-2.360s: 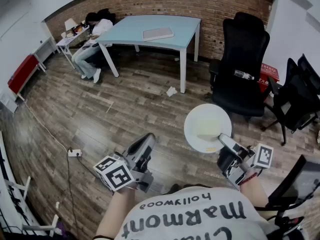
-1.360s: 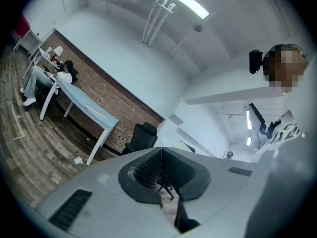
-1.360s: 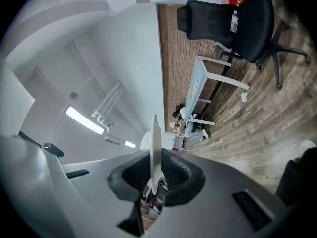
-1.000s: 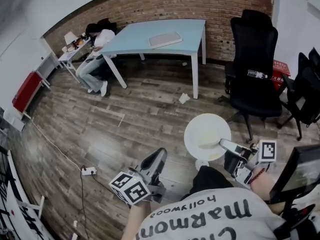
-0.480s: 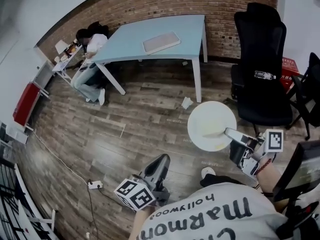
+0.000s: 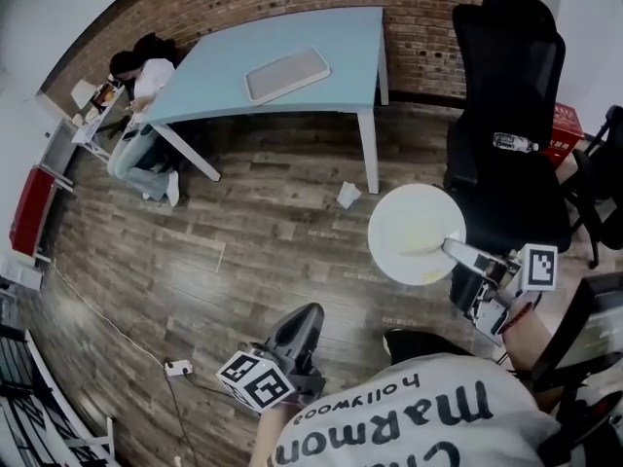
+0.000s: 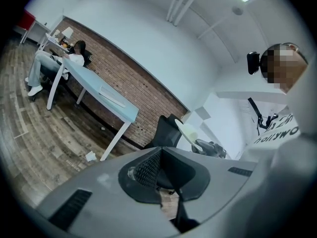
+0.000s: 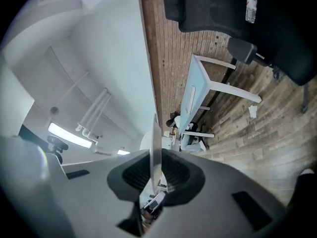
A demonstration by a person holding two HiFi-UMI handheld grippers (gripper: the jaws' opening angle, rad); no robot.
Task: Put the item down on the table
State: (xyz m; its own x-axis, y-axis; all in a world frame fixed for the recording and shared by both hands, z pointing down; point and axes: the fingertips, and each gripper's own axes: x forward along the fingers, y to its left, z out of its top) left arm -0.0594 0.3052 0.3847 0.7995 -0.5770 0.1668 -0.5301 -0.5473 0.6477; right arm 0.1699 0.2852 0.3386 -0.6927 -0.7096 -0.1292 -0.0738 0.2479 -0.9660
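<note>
A white round plate is held flat above the wooden floor, with my right gripper shut on its near right rim. In the right gripper view the plate shows edge-on, pinched between the two pads. The light blue table stands ahead at the brick wall, apart from the plate. My left gripper hangs low at the lower middle, shut with nothing in it. The left gripper view shows its pads pressed together and the plate in the distance.
A flat grey tray lies on the table. A black office chair with a water bottle on its seat stands right of the plate. Crumpled paper lies by the table leg. A person sits at far left.
The table and chair have come closer in view as the person walked forward. The plate stays in my right gripper, carried toward the table. My left gripper stays shut and low.
</note>
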